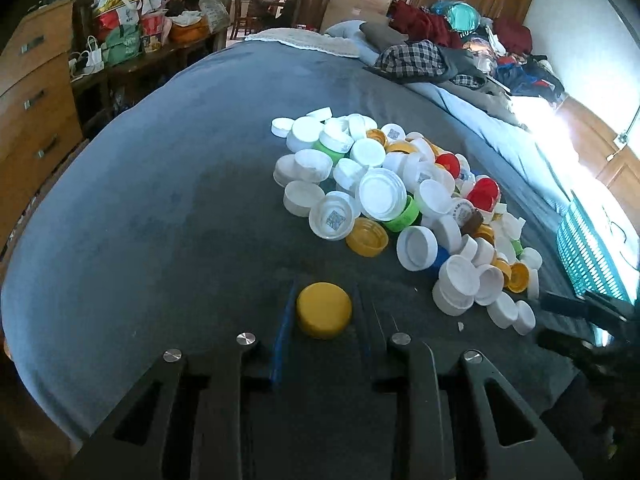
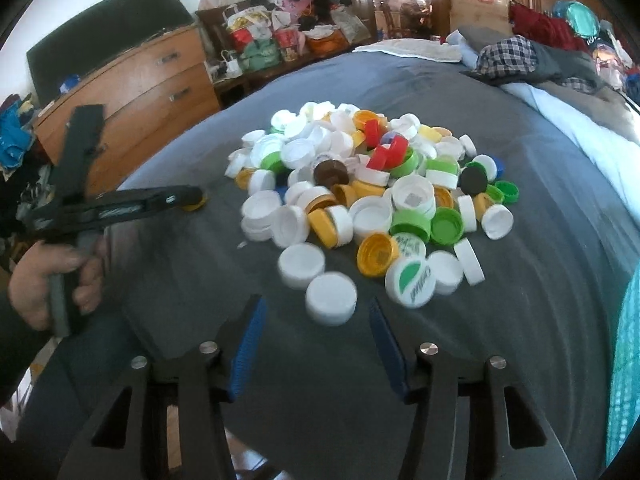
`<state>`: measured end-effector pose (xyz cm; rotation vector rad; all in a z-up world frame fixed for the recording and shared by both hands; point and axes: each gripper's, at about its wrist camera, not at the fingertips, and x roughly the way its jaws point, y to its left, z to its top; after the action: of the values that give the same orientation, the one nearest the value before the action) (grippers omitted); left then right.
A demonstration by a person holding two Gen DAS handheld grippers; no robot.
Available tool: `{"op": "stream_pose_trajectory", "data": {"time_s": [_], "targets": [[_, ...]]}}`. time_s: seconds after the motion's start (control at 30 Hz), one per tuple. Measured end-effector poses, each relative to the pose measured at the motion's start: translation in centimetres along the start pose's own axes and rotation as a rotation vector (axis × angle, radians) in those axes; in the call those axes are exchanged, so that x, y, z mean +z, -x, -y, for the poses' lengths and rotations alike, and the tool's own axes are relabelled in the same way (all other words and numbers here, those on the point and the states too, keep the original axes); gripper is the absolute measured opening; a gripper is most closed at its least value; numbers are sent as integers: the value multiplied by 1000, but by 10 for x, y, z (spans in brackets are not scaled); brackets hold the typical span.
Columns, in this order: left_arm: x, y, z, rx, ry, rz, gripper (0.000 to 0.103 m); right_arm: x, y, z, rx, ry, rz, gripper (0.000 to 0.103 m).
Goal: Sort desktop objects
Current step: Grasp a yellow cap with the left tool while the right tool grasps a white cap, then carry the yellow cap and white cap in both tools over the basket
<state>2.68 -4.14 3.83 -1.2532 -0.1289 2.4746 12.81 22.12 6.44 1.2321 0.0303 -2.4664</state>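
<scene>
A heap of bottle caps (image 1: 400,200), mostly white with yellow, green and red ones, lies on a grey blanket (image 1: 160,220); the heap also shows in the right wrist view (image 2: 368,196). My left gripper (image 1: 324,310) is shut on a yellow cap (image 1: 324,311), held just above the blanket, left of the heap; it also shows in the right wrist view (image 2: 192,200). My right gripper (image 2: 318,312) is open, its blue pads either side of a white cap (image 2: 331,298) at the heap's near edge.
A wooden drawer chest (image 2: 132,92) stands left of the bed. Piled clothes (image 1: 460,52) lie at the far end and right side. A teal mesh basket (image 1: 592,252) sits at the right edge. Bags crowd a bench (image 1: 132,32) behind.
</scene>
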Motion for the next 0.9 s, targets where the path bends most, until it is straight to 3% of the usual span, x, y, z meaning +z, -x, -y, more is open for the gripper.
{"op": "stream_pose_trajectory", "data": {"time_s": [0.07,0.13,0.33,0.57,0.9], "targets": [[-1,0,1,-5,4,-8,25,4,-15,0,-11,17,-25,54],[-3,1,5,-3,-3,-10,25,4,-25,0,-20,25,-55,35],[-3,18,23,-15,-27,16,25,0,-5,-1,-53,19,-17,35],[13,44,82,12,-152,59,25,5,55,3,-88,-52,82,35],[46,52,164,7,-272,103,25,22,133,21,-165,-80,212,35]]}}
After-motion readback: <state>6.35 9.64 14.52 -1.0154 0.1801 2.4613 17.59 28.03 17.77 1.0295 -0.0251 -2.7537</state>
